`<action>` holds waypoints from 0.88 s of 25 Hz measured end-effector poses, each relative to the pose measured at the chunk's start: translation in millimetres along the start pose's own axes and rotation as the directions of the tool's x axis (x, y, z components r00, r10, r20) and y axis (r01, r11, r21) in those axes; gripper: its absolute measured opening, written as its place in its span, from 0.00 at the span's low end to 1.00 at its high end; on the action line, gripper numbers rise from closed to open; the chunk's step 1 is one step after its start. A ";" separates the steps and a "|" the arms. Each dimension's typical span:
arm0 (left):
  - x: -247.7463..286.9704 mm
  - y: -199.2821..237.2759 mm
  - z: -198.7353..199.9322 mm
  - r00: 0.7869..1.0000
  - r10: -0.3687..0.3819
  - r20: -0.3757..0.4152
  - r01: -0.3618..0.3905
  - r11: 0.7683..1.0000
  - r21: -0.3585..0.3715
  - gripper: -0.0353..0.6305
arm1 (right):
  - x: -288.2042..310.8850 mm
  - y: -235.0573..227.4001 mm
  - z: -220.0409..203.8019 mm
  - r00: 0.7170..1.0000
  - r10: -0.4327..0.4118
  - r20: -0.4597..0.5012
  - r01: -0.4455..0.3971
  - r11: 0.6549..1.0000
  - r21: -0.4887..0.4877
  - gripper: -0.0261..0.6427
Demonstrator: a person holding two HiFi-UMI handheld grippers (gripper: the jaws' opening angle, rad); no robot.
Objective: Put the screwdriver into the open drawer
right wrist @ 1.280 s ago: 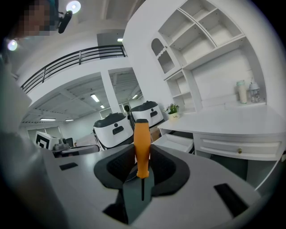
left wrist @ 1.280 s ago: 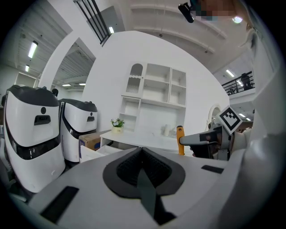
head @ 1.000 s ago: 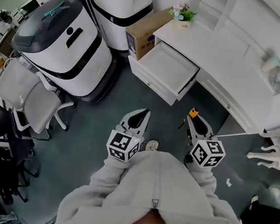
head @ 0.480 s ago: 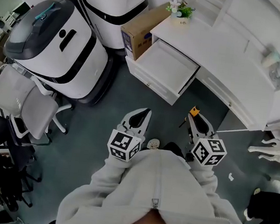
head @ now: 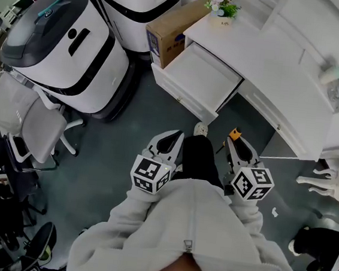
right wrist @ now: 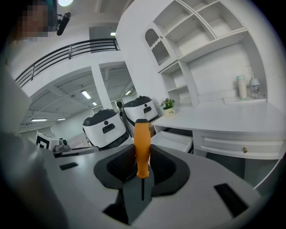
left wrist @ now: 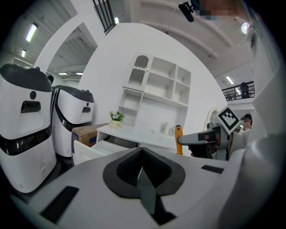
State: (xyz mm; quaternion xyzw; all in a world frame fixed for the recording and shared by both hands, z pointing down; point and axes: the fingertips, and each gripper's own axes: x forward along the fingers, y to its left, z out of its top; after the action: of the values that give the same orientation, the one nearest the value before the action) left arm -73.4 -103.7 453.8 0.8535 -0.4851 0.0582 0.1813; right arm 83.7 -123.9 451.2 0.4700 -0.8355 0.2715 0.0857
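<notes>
orange screwdriver (right wrist: 141, 147) still gripped; drawer (head: 197, 74) nearer

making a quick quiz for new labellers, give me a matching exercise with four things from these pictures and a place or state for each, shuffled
Things:
1. screwdriver
2. drawer
3. cardboard box
4. potted flowers

Places or states:
A. standing on the corner of the desk
B. beside the desk, next to the drawer
C. clamped between the jaws of the right gripper
D. pulled out and open

Pairs: 1-C, 2-D, 3-B, 4-A
</notes>
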 end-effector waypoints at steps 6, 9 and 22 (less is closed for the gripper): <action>25.1 17.4 8.6 1.000 0.022 -0.005 -0.022 1.000 -0.004 0.08 | 28.8 -13.1 14.4 1.000 0.020 -0.016 -0.020 1.000 -0.003 0.22; 42.5 29.1 15.8 0.999 0.032 -0.010 -0.032 0.999 -0.001 0.08 | 47.8 -20.4 27.1 0.999 0.033 -0.014 -0.033 0.999 0.001 0.22; 123.8 71.5 46.9 0.998 0.059 -0.026 -0.059 0.998 -0.001 0.08 | 124.6 -73.7 74.7 0.998 0.045 -0.035 -0.045 0.999 0.009 0.22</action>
State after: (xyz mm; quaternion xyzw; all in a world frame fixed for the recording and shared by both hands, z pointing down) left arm -73.0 -253.9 462.5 0.8377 -0.5079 0.0740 0.1866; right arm 85.7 -286.1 465.7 0.4467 -0.8431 0.2848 0.0923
